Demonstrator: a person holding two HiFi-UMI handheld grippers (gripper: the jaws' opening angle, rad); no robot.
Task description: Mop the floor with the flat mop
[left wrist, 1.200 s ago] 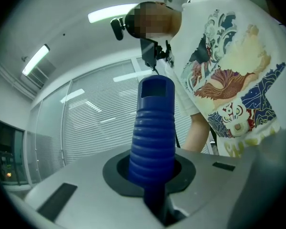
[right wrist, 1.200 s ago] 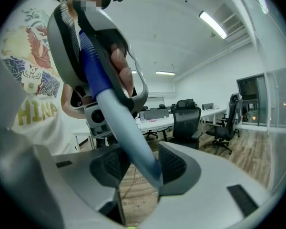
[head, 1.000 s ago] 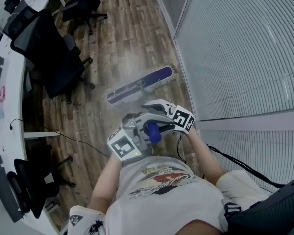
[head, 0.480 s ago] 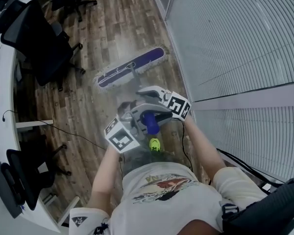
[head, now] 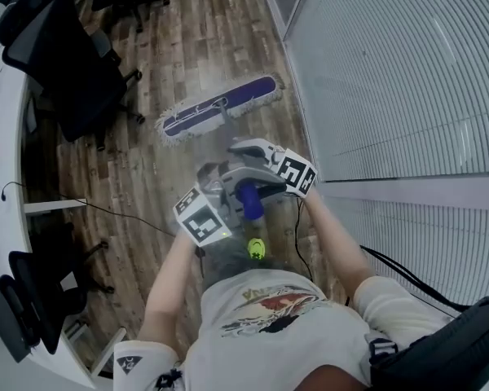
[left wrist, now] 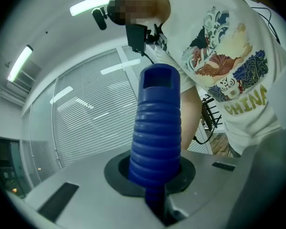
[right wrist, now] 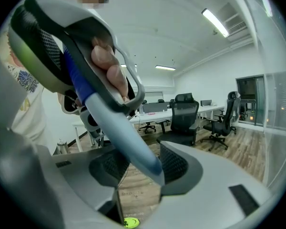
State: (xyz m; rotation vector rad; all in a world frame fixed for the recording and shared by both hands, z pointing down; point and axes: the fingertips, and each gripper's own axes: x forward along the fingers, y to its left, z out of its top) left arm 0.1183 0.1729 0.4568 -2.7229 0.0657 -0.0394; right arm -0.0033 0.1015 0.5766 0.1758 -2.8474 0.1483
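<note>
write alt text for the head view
Seen from above, a person clamps the left hand-held gripper and right hand-held gripper on a mop handle, its purple flat mop head resting on the wooden floor beside a slatted wall; black office chairs stand left.

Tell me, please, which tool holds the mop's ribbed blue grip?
The left tool: its jaws close on the ribbed blue grip, whereas the right tool clamps the plain pale shaft.

Open-plan office.
Black swivel chairs (head: 69, 68) at long white desks (head: 8, 243) left, wood-plank floor (head: 204, 23), blinded glass partition (head: 391, 72) right.
</note>
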